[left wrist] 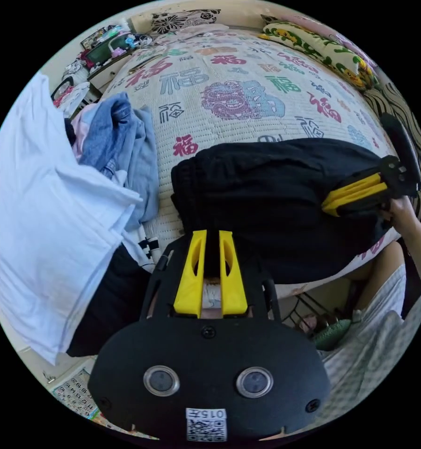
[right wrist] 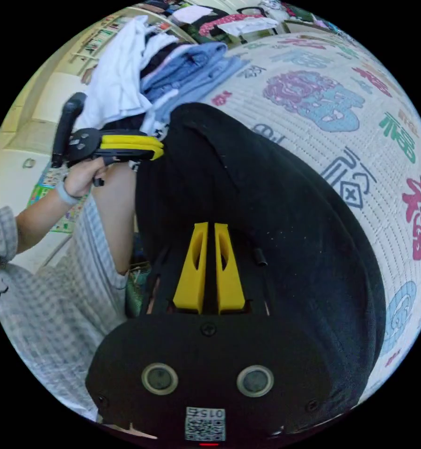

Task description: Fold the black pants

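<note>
The black pants lie folded in a thick bundle at the near edge of the bed, spreading across the quilt in the right gripper view. My left gripper has its yellow jaws pressed together on the near hem, with black cloth in the narrow gap. It appears again at the upper left, held by a hand. My right gripper is likewise shut on the pants' edge, and in the left gripper view it pinches the bundle's right end.
A patterned quilt covers the bed. A pile of white and blue clothes sits beside the pants. Pillows line the far side. The person's checked garment is close to the bed's edge.
</note>
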Motion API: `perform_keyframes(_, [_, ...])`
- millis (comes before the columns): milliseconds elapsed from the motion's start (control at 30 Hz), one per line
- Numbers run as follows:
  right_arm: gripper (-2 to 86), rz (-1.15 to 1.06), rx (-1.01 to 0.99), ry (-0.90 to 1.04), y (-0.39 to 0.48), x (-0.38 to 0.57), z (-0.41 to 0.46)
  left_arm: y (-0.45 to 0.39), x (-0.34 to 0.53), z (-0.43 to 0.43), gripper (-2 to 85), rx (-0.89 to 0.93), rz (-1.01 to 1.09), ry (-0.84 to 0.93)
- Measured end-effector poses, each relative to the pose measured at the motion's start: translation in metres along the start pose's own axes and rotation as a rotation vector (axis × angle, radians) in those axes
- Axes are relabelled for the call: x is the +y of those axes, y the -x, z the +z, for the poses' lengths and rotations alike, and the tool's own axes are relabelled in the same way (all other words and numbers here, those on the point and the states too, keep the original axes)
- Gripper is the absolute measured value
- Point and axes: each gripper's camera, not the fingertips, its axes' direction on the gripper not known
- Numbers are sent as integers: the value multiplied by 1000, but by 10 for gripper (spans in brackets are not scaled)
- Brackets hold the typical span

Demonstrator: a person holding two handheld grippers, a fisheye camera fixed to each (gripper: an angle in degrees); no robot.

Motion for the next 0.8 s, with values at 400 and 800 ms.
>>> perform_keyframes(400, [105, 130, 118, -137, 68, -94, 31, 116, 187, 20, 151, 403, -466, -235])
perform_keyframes(800, [136, 287, 297, 224, 118, -297, 174, 181, 281, 77, 159, 603, -796, -420])
